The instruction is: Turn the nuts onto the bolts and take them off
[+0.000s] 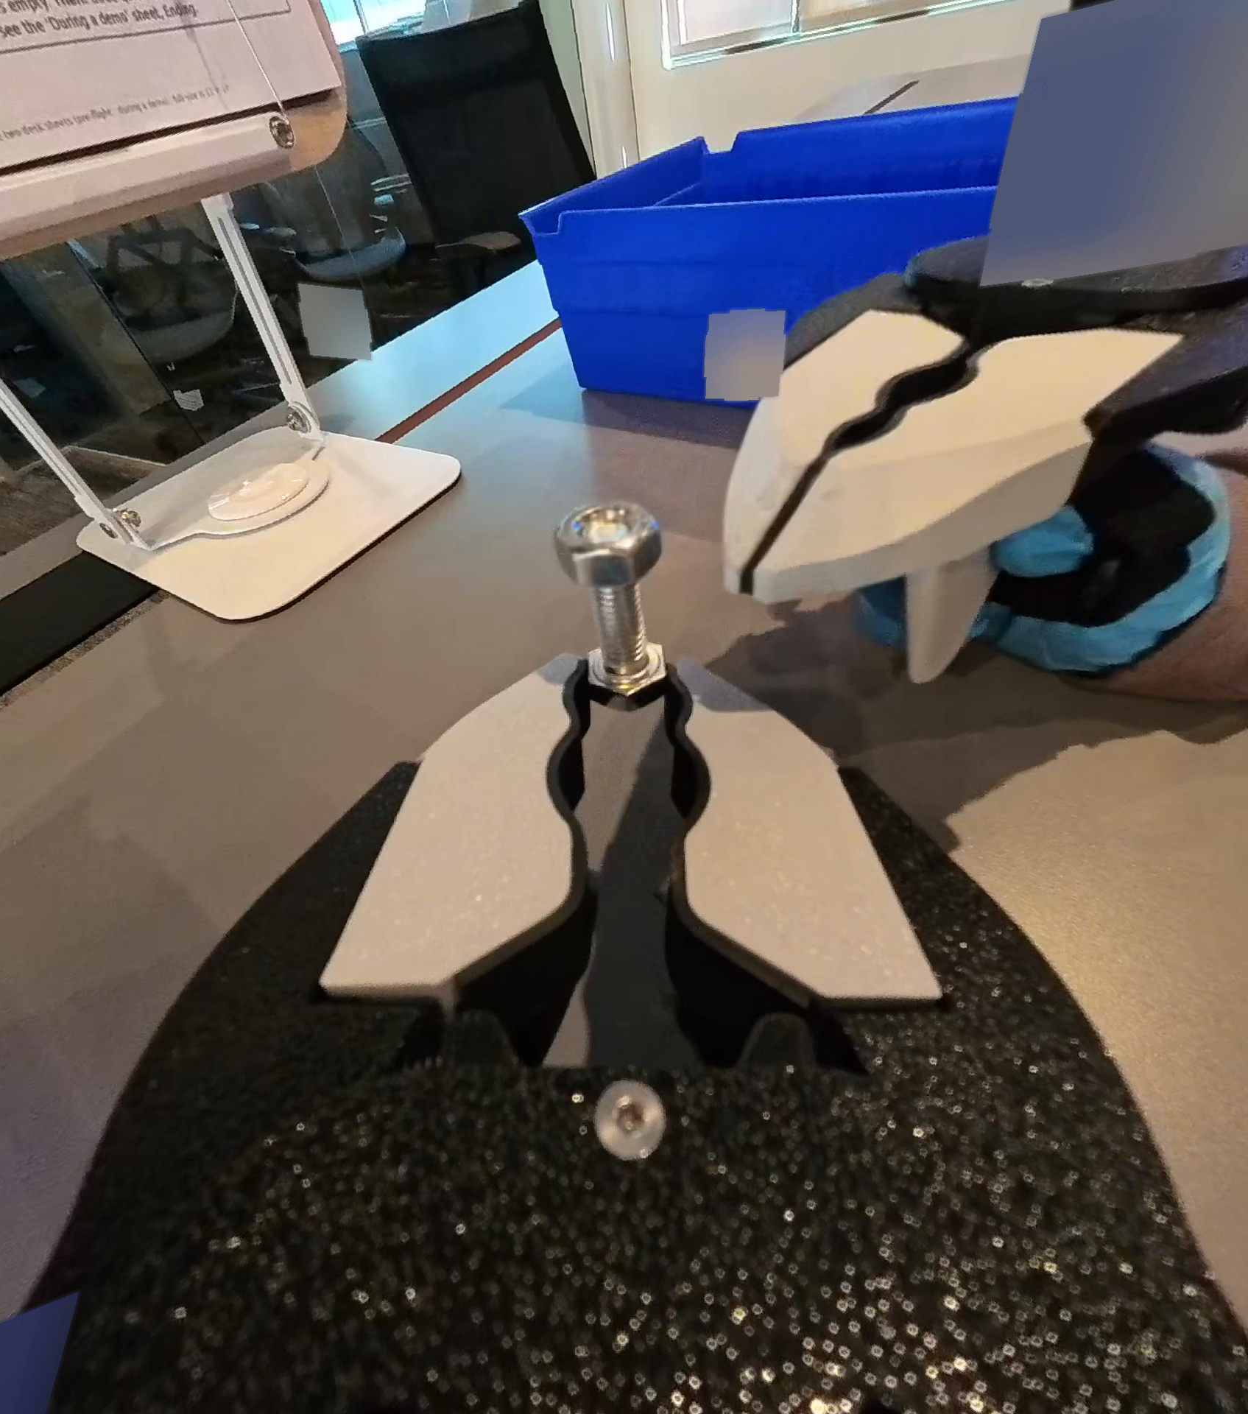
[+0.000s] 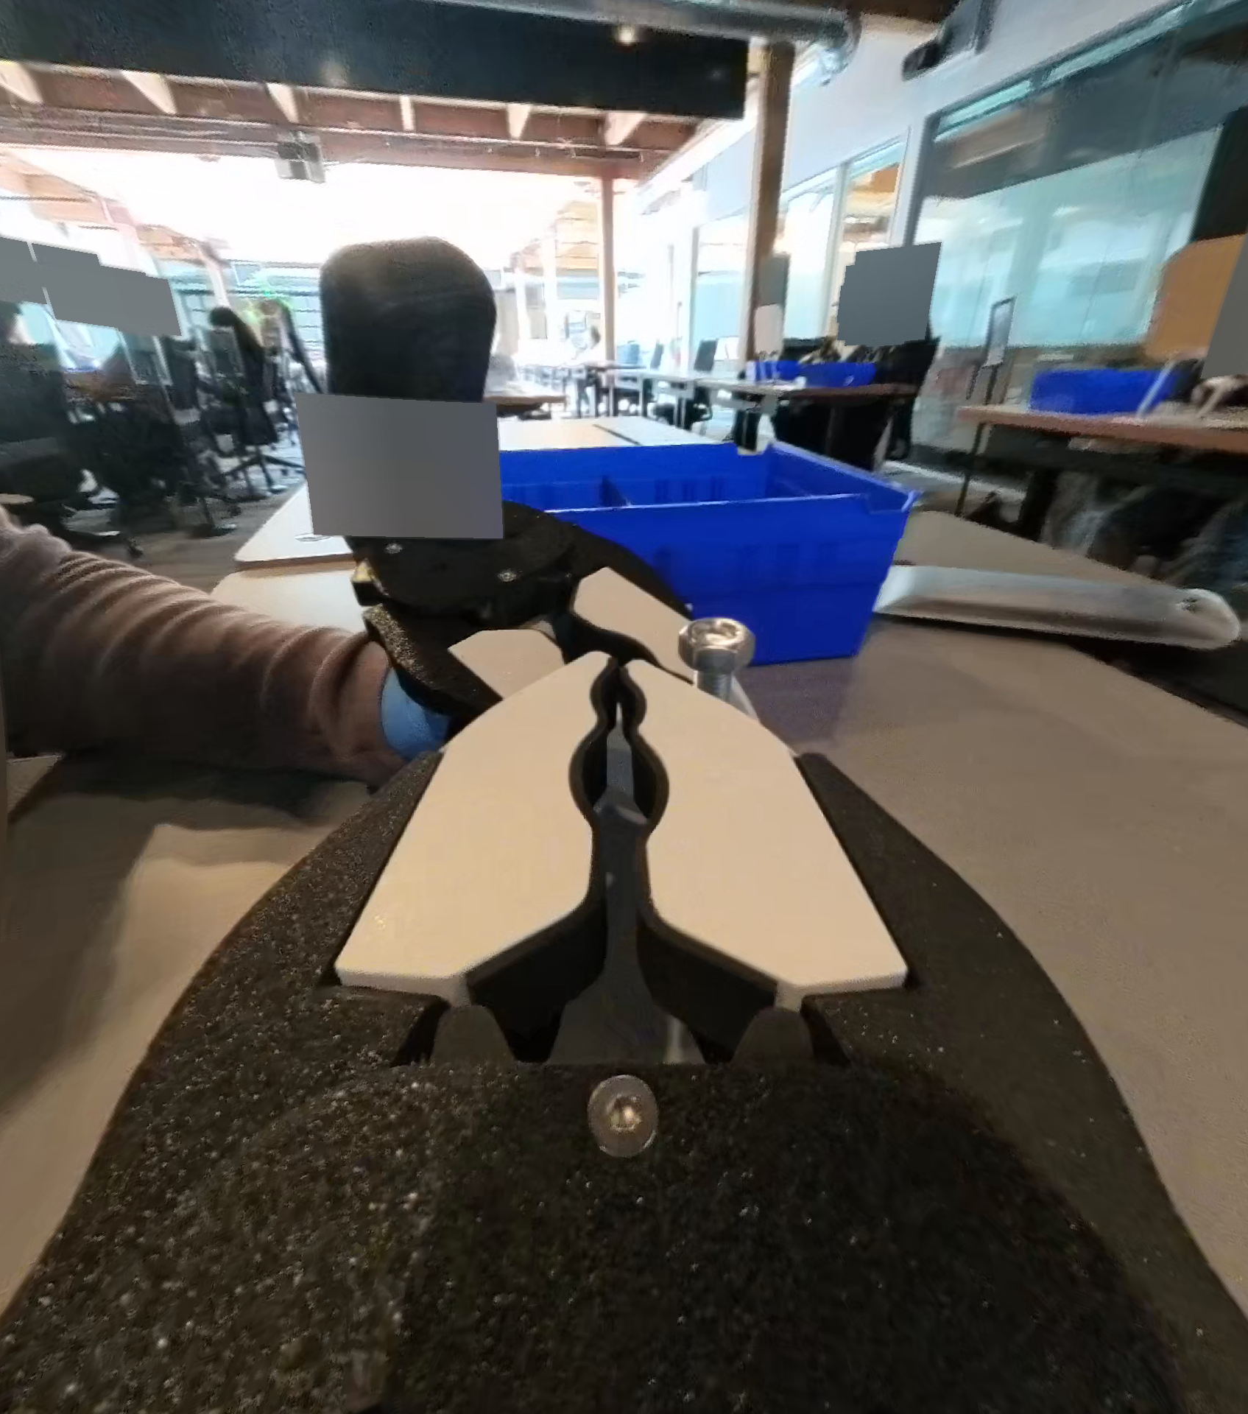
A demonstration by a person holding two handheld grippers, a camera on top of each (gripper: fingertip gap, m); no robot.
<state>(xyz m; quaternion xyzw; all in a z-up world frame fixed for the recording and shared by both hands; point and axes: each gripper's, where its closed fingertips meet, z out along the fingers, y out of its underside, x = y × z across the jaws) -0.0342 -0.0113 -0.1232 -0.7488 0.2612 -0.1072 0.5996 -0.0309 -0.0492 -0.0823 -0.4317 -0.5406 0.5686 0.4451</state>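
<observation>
A silver bolt (image 1: 607, 539) stands upright, head up, over the grey table (image 1: 146, 803). A silver nut (image 1: 624, 677) sits low on its thread. My left gripper (image 1: 624, 685) is shut on the nut, with the pads against its two sides. My right gripper (image 2: 617, 673) is shut, fingertips together with nothing between them. In the left wrist view the right gripper (image 1: 739, 562) hovers just right of the bolt head, apart from it. In the right wrist view the bolt (image 2: 716, 639) shows right of my fingertips, and the left gripper (image 2: 467, 581) lies behind them.
A blue bin (image 1: 758, 229) stands at the back of the table, also in the right wrist view (image 2: 720, 535). A white sign stand (image 1: 269, 528) with a clear panel is at the back left. A hand in a blue glove (image 1: 1141, 581) holds the right gripper.
</observation>
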